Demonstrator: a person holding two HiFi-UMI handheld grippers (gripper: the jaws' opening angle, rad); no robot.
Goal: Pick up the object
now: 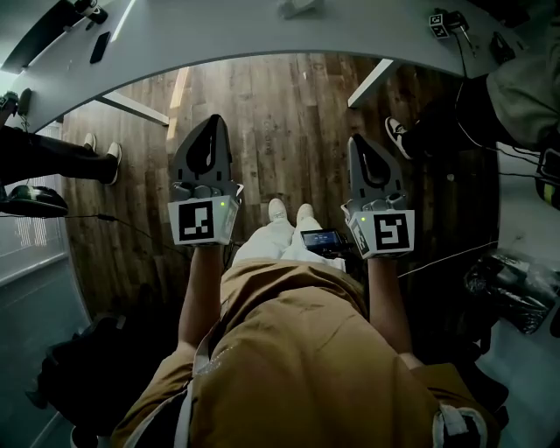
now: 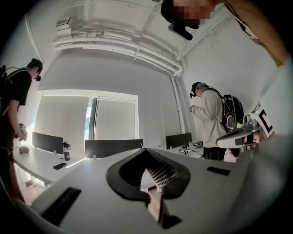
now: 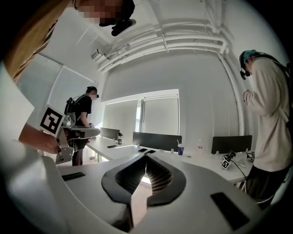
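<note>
Left gripper (image 2: 144, 150): clenched, its jaws meet tip to tip in its own view with nothing gripped; it points out level over the desks.
Right gripper (image 3: 146, 154): likewise clenched, the ribbed pads pressed against each other and holding nothing.
Task's thing: I cannot tell which item it is; neither gripper holds or touches any object.
Head view only: both grippers are held out side by side above a wooden floor (image 1: 262, 114), well short of the curved white desk (image 1: 262, 31). The holder's pale shoes (image 1: 289, 211) and a small screened device (image 1: 322, 239) lie between the forearms. A dark phone (image 1: 100, 46) and a marker cube (image 1: 440, 24) lie far apart on that desk.
Left gripper view only: a dark bottle (image 2: 67, 151) stands near a phone on the left desk, in front of blinded windows (image 2: 96, 119). The other gripper's body pokes in at the right edge.
Right gripper view only: a cup with a straw (image 3: 181, 149) stands on the desk beside a dark divider (image 3: 156, 140), and a small pale bottle (image 3: 200, 146) stands further right.
Both gripper views: a person in black (image 3: 82, 114) stands on the left and a person in a light hoodie (image 2: 213, 119) on the right, each wearing a backpack. In the head view only their feet and legs show at the edges.
</note>
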